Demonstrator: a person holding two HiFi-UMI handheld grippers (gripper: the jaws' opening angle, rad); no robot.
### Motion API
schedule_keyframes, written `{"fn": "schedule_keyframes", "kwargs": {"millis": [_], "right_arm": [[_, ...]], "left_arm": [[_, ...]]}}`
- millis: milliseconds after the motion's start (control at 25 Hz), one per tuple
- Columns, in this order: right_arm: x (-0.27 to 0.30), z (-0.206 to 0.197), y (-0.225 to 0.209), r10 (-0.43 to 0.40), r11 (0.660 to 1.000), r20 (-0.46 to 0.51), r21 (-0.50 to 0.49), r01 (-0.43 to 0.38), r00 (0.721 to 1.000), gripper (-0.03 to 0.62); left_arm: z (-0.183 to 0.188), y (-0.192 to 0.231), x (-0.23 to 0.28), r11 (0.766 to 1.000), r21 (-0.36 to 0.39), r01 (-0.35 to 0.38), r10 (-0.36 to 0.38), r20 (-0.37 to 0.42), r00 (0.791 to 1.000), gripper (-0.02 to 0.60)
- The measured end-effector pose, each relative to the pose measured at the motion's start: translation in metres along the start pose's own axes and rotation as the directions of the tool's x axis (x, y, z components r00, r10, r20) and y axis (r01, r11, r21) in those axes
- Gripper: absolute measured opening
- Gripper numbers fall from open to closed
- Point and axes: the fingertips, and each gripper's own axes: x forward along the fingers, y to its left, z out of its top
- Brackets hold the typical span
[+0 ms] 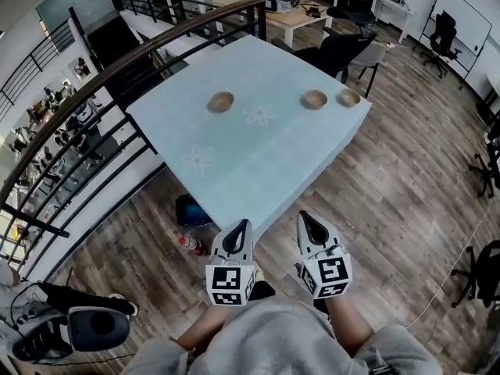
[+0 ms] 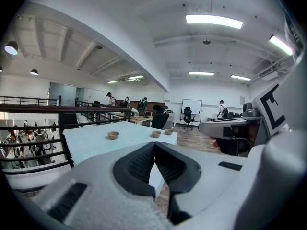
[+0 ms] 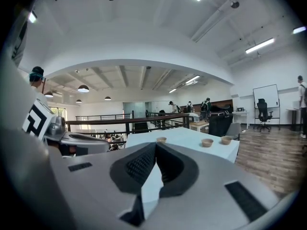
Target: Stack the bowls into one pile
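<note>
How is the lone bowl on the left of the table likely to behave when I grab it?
The lone bowl looks small, shallow and rigid, so it is probably light and should hold its shape. Its wide, low form makes tipping unlikely. On the tablecloth it may drag the fabric rather than slide freely if pushed.

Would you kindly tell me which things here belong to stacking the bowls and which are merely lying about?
For the job: left bowl, middle bowl, right bowl.
Lying about: black chair, railing, bottle on the floor.
</note>
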Motion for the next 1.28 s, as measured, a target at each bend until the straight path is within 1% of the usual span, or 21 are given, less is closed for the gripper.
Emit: {"fn": "schedule_keyframes", "kwargs": {"millis": [160, 360, 560, 720, 1000, 1160, 1280], "right_arm": [[0.025, 0.001, 0.002, -0.014, 1.000, -0.002, 0.003, 0.014, 1.000, 0.026], [0.045, 0.001, 0.008, -0.028, 1.000, -0.002, 0.011, 0.028, 1.000, 0.026], [0.052, 0.001, 0.001, -0.059, 0.998, -0.010, 0.002, 0.059, 0.998, 0.026], [0.046, 0.003, -0.001, -0.087, 0.996, -0.011, -0.017, 0.087, 0.996, 0.026], [0.044, 0.020, -0.023, -0.137, 0.989, 0.013, -0.057, 0.138, 0.990, 0.026], [0.048, 0.019, -0.034, -0.164, 0.984, 0.008, -0.070, 0.164, 0.986, 0.026], [0.052, 0.021, -0.039, -0.175, 0.982, 0.012, -0.073, 0.176, 0.984, 0.026]], "left_arm": [[-0.001, 0.019, 0.015, 1.000, -0.014, 0.017, -0.017, -0.012, 1.000, 0.017], [-0.003, 0.036, 0.028, 0.999, -0.013, 0.044, -0.044, -0.020, 0.999, 0.017], [-0.002, 0.040, 0.039, 0.997, -0.011, 0.070, -0.070, -0.015, 0.997, 0.017], [-0.002, 0.041, 0.037, 0.996, -0.016, 0.083, -0.083, -0.013, 0.996, 0.017], [0.011, 0.051, 0.037, 0.997, -0.015, 0.071, -0.071, 0.021, 0.997, 0.017], [0.005, 0.062, 0.040, 0.998, -0.026, 0.058, -0.058, 0.012, 0.998, 0.017], [0.008, 0.072, 0.040, 0.999, -0.024, 0.047, -0.046, 0.017, 0.999, 0.017]]}}
